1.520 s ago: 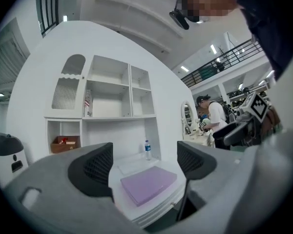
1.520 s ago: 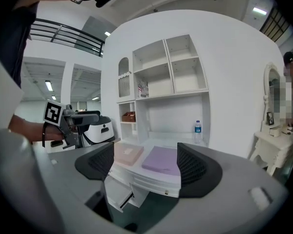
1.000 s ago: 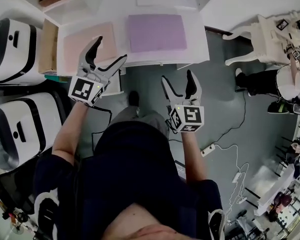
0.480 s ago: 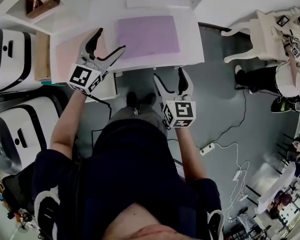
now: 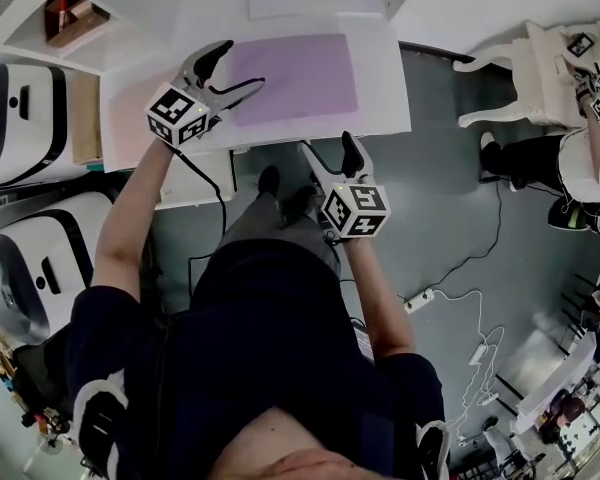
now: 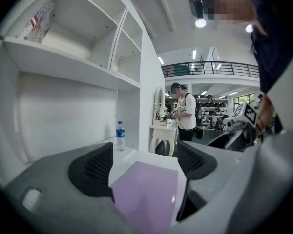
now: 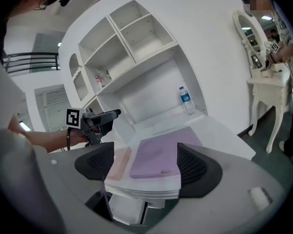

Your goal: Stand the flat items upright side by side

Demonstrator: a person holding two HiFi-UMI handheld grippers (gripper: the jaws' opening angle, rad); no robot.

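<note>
Left gripper (image 5: 238, 66) and right gripper (image 5: 328, 146), both released and empty, have neared the table (image 5: 380, 88).
We see the purple pad (image 5: 295, 73) and pink pad (image 5: 130, 128) lying flat on it.

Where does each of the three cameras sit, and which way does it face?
Head view: on the person's head, looking steeply down at the desk; arms, left gripper, right gripper show.
Left gripper view: on that gripper, open jaws over the purple folder, facing a water bottle; torso at right.
Right gripper view: on that gripper, open jaws facing the desk's front; the left gripper shows.
All three share the purple folder.
</note>
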